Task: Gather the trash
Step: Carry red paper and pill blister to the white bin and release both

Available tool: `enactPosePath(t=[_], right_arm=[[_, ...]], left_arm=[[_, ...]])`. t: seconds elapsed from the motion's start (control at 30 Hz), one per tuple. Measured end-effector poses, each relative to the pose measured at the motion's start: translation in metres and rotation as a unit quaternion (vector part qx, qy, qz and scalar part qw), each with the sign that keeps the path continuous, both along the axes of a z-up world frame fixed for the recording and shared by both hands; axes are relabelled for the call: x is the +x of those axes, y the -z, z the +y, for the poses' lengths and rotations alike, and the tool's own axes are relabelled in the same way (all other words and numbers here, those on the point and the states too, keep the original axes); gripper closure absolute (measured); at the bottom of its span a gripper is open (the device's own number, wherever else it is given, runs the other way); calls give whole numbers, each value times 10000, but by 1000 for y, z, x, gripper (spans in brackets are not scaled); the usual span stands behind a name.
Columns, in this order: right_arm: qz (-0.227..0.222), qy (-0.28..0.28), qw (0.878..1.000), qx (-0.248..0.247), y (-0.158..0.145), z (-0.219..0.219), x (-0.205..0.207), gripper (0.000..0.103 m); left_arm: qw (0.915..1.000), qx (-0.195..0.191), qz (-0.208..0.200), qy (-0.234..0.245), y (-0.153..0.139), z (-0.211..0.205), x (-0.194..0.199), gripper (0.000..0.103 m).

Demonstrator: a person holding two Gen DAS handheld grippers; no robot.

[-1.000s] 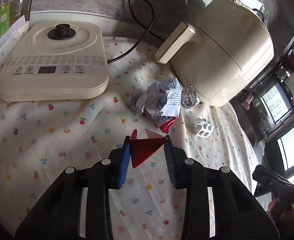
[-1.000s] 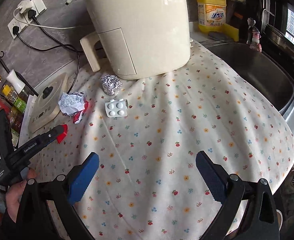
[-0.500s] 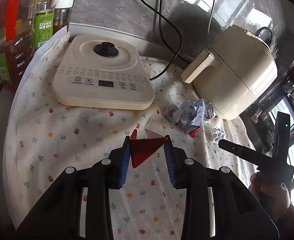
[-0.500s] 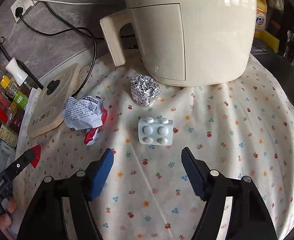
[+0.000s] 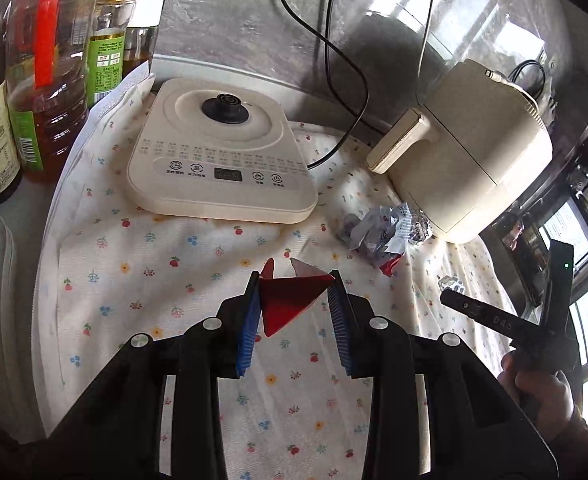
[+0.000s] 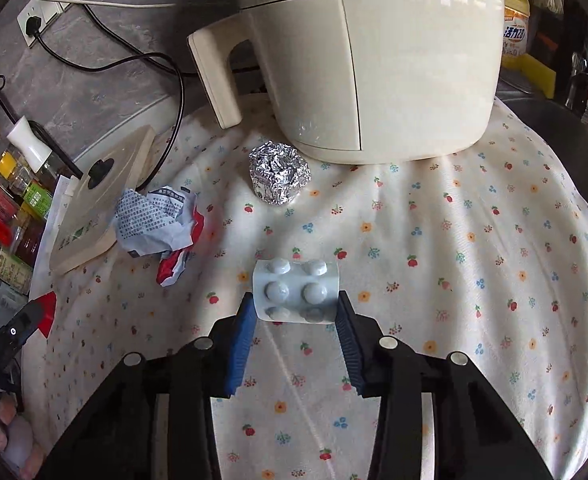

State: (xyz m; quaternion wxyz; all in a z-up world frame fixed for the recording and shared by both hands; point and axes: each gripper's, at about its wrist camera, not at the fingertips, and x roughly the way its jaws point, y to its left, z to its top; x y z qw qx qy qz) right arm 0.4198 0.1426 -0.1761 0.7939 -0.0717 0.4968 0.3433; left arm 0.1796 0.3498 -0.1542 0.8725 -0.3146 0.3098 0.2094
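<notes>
My left gripper [image 5: 294,276] is shut on a red wrapper scrap [image 5: 290,300] and holds it above the floral cloth [image 5: 154,280]. My right gripper [image 6: 295,300] is low over the cloth, its jaws closing on a white pill blister pack [image 6: 295,288]. Both blue pads touch the pack's side edges and the pack bows slightly. A crumpled printed paper with a red part [image 6: 154,224] lies to the left of it. A foil ball [image 6: 280,176] sits against the base of the air fryer [image 6: 373,60]. In the left wrist view the right gripper [image 5: 473,312] hides most of the blister pack.
A cream cooker base [image 5: 222,160] with a black cable [image 5: 345,92] lies at the back. Oil and sauce bottles [image 5: 34,80] stand at the cloth's left edge. A yellow detergent bottle [image 6: 515,32] and a dark sink [image 6: 553,120] are to the right of the air fryer.
My right gripper went forward and down to the blister pack and its jaws narrowed from wide open onto it. My left gripper drew back with the red scrap, then kept still.
</notes>
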Motion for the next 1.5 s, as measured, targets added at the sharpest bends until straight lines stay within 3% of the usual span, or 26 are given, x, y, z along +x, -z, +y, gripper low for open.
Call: enactPosePath(t=[0.27, 0.57, 0.93, 1.13, 1.5], right_arm=[[-32, 479, 9988, 102, -15, -73, -13, 63], [-160, 1491, 9886, 159, -31, -187, -17, 63], [-193, 2609, 9650, 197, -35, -328, -32, 63], [-106, 3067, 9517, 63, -34, -418, -52, 63], [159, 4156, 9094, 54, -11, -566, -96, 63]], left_arm=[[9981, -1, -64, 612, -3, -40, 36, 70], [9883, 5, -137, 1518, -9, -113, 82, 70], [9657, 89, -262, 2581, -24, -224, 130, 70], [9571, -79, -300, 2882, -29, -292, 147, 70], [9220, 40, -85, 3871, -27, -428, 157, 70]])
